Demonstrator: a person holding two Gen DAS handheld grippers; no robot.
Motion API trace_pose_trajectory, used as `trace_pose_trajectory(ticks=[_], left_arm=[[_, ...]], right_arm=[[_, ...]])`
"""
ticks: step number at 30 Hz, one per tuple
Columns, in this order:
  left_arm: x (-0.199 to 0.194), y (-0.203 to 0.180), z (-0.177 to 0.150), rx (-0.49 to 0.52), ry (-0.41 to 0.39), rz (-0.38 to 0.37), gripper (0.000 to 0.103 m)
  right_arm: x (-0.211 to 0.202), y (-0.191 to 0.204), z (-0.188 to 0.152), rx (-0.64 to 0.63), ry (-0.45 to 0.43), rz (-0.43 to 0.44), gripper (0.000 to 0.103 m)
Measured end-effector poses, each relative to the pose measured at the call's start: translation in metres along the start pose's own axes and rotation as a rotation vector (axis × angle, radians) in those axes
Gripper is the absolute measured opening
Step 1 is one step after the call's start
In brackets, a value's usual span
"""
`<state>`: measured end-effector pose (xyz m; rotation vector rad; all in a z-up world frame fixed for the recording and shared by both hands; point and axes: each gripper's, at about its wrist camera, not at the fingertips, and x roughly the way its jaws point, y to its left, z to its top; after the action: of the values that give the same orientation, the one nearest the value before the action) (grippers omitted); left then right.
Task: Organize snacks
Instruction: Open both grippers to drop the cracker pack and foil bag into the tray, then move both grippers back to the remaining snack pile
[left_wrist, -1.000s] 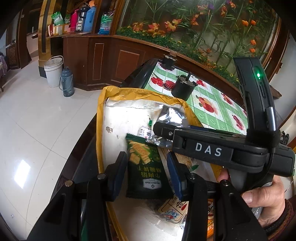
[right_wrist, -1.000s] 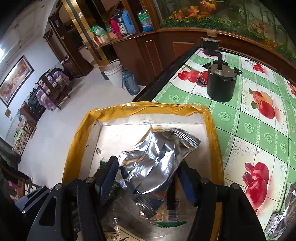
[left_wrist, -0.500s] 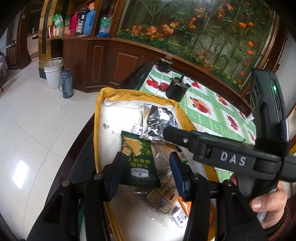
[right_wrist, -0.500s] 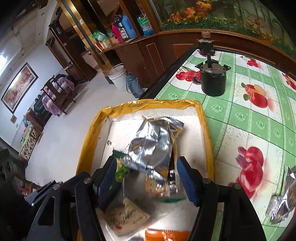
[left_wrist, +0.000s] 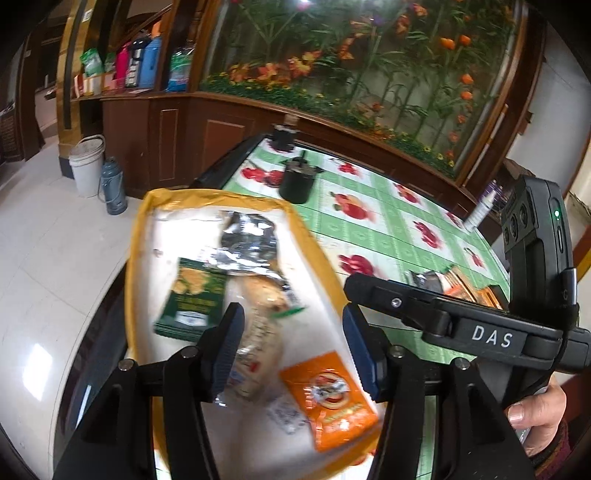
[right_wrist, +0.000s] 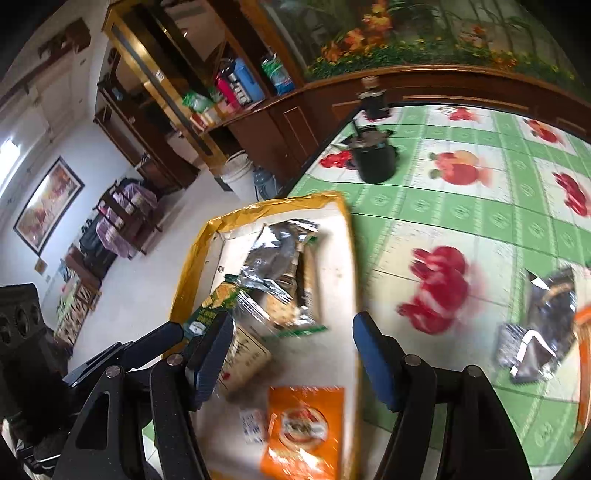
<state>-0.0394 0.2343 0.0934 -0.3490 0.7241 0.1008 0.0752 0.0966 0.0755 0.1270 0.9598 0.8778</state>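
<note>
A yellow-rimmed white tray holds several snacks: a silver foil packet, a green cracker packet, a clear biscuit pack and an orange packet. My left gripper is open and empty above the tray. My right gripper is open and empty over the tray's right rim. More snack packets lie on the tablecloth to the right.
The table has a green tablecloth with fruit prints. A black pot stands beyond the tray. The table's left edge drops to a tiled floor with a white bucket. A white bottle stands far right.
My right gripper has let go of the silver packet, which now lies in the tray, and pulled back to the right. My left gripper opened wider and backed away.
</note>
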Motion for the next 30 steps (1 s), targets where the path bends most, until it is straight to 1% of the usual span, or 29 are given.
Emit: trace_pose_trajectory(ticks=[4, 10, 15, 19, 22, 26, 30], left_arm=[[0.005, -0.022, -0.006, 0.035, 0.012, -0.018, 0.055], [0.016, -0.054, -0.014, 0.076, 0.036, -0.047, 0.055], [0.027, -0.084, -0.018, 0.119, 0.054, -0.071, 0.055], [0.044, -0.108, -0.018, 0.153, 0.079, -0.073, 0.054], [0.063, -0.126, -0.019, 0.17, 0.106, -0.073, 0.054], [0.089, -0.143, -0.015, 0.159, 0.138, -0.076, 0.054], [0.123, -0.155, -0.004, 0.104, 0.181, -0.095, 0.054]], right_arm=[[-0.024, -0.025, -0.01, 0.046, -0.032, 0.005, 0.072], [-0.053, -0.06, -0.028, 0.096, -0.05, -0.004, 0.073], [-0.082, -0.095, -0.043, 0.113, -0.07, -0.032, 0.073], [-0.112, -0.135, -0.053, 0.172, -0.13, -0.065, 0.073], [-0.13, -0.168, -0.058, 0.252, -0.18, -0.061, 0.073], [-0.141, -0.199, -0.059, 0.337, -0.206, -0.06, 0.073], [-0.148, -0.212, -0.062, 0.414, -0.217, -0.024, 0.073]])
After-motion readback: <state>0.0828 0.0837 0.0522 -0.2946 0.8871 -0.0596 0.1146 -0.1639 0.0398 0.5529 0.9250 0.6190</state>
